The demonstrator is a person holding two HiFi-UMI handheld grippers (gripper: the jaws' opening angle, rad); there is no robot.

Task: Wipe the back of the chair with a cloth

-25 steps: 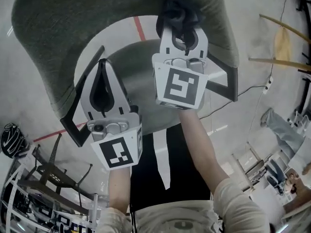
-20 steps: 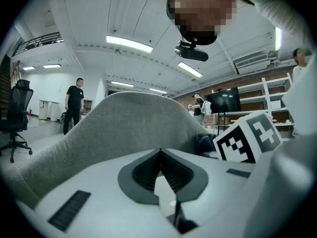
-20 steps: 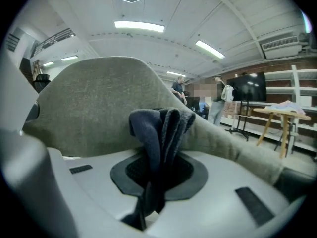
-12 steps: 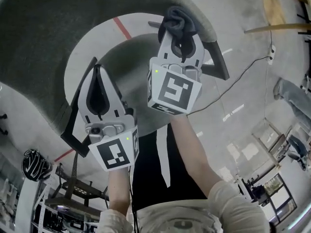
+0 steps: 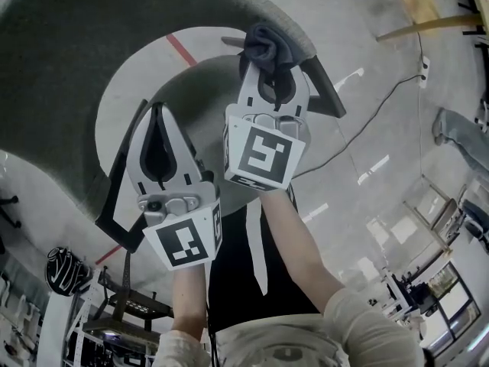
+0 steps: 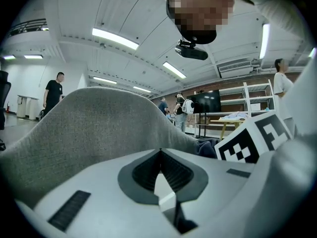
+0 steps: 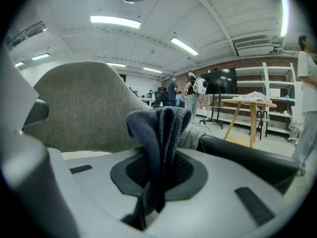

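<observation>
The chair's grey fabric back (image 5: 76, 37) curves across the top and left of the head view. My right gripper (image 5: 271, 61) is shut on a dark blue cloth (image 5: 269, 43), which is bunched against the back's rim near its right end, by the black armrest (image 5: 322, 90). In the right gripper view the cloth (image 7: 161, 133) stands folded between the jaws, with the chair back (image 7: 84, 108) just behind. My left gripper (image 5: 158, 112) hovers over the seat, shut with nothing in it. In the left gripper view its jaws meet in front of the chair back (image 6: 89, 128).
The left armrest (image 5: 114, 201) is below the left gripper. A striped helmet (image 5: 65, 270) and a black rack (image 5: 122, 308) are at the lower left. A cable (image 5: 367, 121) runs over the floor at the right. People and a wooden table (image 7: 250, 105) stand in the hall behind.
My right gripper has slid the cloth along the chair back's rim toward its right end by the armrest. The left gripper has stayed shut in about the same place.
</observation>
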